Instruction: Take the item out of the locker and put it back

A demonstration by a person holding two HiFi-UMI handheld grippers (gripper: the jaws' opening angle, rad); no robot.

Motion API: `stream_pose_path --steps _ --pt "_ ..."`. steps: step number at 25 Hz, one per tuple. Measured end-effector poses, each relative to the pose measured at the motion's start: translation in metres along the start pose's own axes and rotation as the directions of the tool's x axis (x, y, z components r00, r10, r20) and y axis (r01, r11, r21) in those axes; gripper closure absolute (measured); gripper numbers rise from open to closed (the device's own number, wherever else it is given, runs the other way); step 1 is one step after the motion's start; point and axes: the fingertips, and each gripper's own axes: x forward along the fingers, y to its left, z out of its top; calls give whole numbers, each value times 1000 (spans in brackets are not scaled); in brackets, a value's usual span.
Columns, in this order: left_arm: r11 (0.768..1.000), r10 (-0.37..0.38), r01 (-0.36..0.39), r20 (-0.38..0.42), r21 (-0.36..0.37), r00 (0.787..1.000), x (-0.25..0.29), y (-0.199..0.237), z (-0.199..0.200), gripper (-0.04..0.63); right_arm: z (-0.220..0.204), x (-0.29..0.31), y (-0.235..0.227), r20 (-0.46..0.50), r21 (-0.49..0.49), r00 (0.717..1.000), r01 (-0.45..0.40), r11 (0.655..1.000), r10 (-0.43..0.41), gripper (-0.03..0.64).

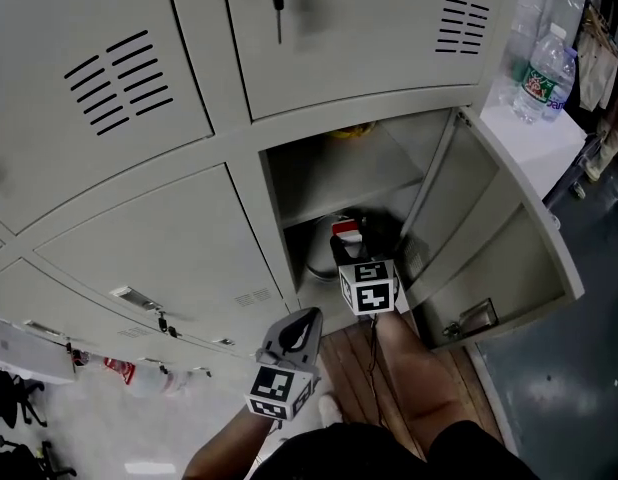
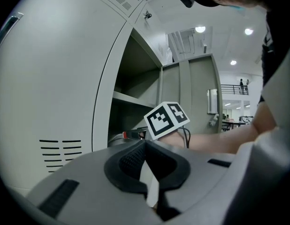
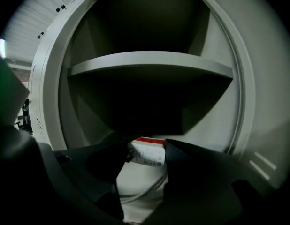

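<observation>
Down in the lower compartment of the open locker, beneath the shelf, the right gripper clamps a small white box with a red top edge and fine print on its face. The left gripper hangs outside, jaws pressed together on nothing.

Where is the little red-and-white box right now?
In the right gripper view, the red-and-white box is held between the fingers of the right gripper, in the lower compartment of the open locker, under its shelf.

Locker door swung wide right — opening free; shelf caps lower bay overhead.
</observation>
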Motion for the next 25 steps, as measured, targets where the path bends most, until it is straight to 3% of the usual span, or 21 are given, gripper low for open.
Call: stream_pose_path --steps 10,18,25 --pt "999 35 -35 -18 -18 999 6 4 -8 592 -10 32 2 -61 -18 998 -36 999 35 368" --pt "998 55 -55 -14 -24 998 6 6 -8 592 -20 45 -2 -148 -46 989 -15 999 8 368" --pt "997 67 -68 -17 -22 998 1 9 -8 592 -24 50 -2 -152 -53 988 -18 998 10 367"
